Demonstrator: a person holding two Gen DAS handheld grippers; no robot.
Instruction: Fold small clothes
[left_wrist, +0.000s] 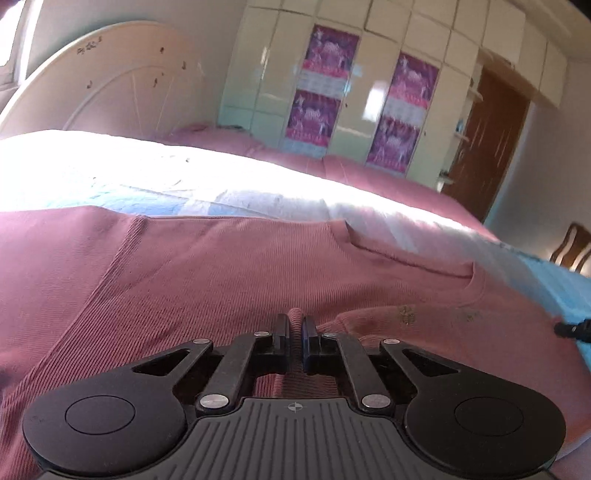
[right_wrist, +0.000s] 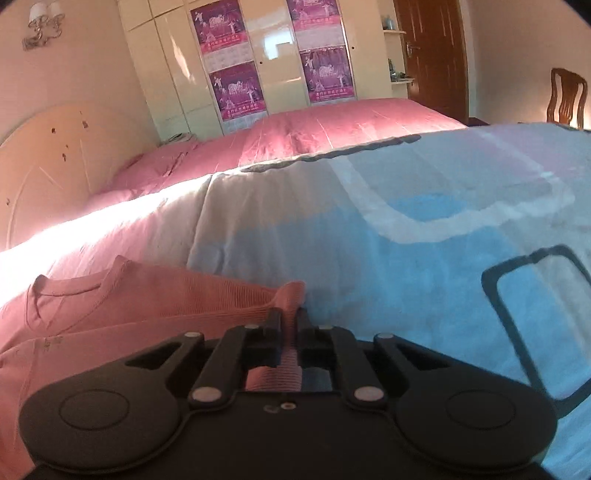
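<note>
A pink ribbed knit top (left_wrist: 207, 273) is spread on a bed quilt printed in blue and white (right_wrist: 424, 229). In the left wrist view a fold of its fabric is pinched between the pressed-together jaws of the left gripper (left_wrist: 294, 326); the neckline and a small gold motif are seen there. In the right wrist view the top's edge is pinched by the closed jaws of the right gripper (right_wrist: 288, 317), and a wall lamp (right_wrist: 42, 24) is shown. A cream headboard (left_wrist: 103, 85), glossy wardrobe (right_wrist: 269, 55) with purple posters (right_wrist: 236, 90), brown door (right_wrist: 430, 55) and wooden chair (right_wrist: 567, 96) stand around. The poster writing cannot be read.
</note>
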